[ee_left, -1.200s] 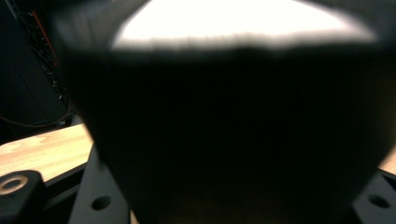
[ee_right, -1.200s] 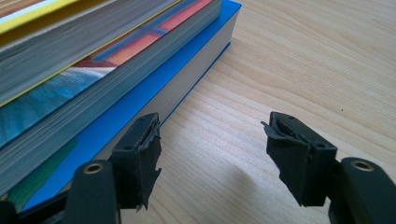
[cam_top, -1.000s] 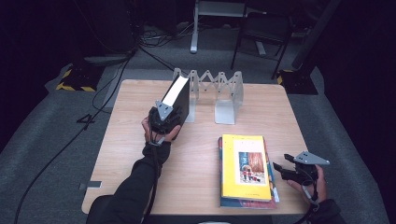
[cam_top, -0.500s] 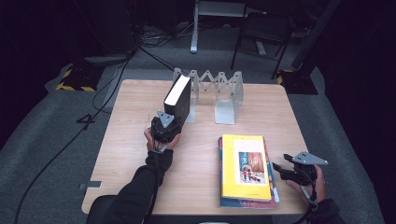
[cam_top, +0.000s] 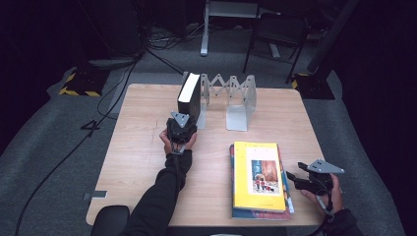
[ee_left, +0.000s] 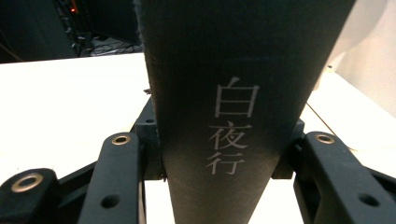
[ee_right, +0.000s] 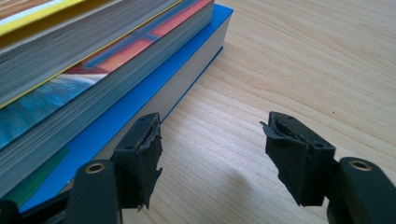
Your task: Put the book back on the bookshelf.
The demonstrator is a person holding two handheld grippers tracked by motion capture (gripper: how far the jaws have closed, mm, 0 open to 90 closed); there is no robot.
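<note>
A thick black book (cam_top: 189, 96) stands upright on its edge at the left end of a metal accordion book rack (cam_top: 231, 91). My left gripper (cam_top: 183, 120) is shut on its near spine; the jaws have just been closing with the book between them. In the left gripper view the dark spine with pale characters (ee_left: 233, 93) sits between the two jaws of the left gripper (ee_left: 219, 158). My right gripper (cam_top: 295, 178) rests open on the table by the right side of a stack of books (cam_top: 258, 179). In the right gripper view the right gripper (ee_right: 212, 149) holds nothing, beside the stack (ee_right: 70, 70).
The wooden table (cam_top: 137, 132) has bare surface on its left and front left. The rack's free slots and right bookend (cam_top: 241, 105) stand right of the black book. Cables and a chair lie on the floor beyond the far edge.
The black book has swung from a backward tilt, white page edge showing, to upright against the rack's left end. The left hand moved a little forward and down. The right gripper stayed put.
</note>
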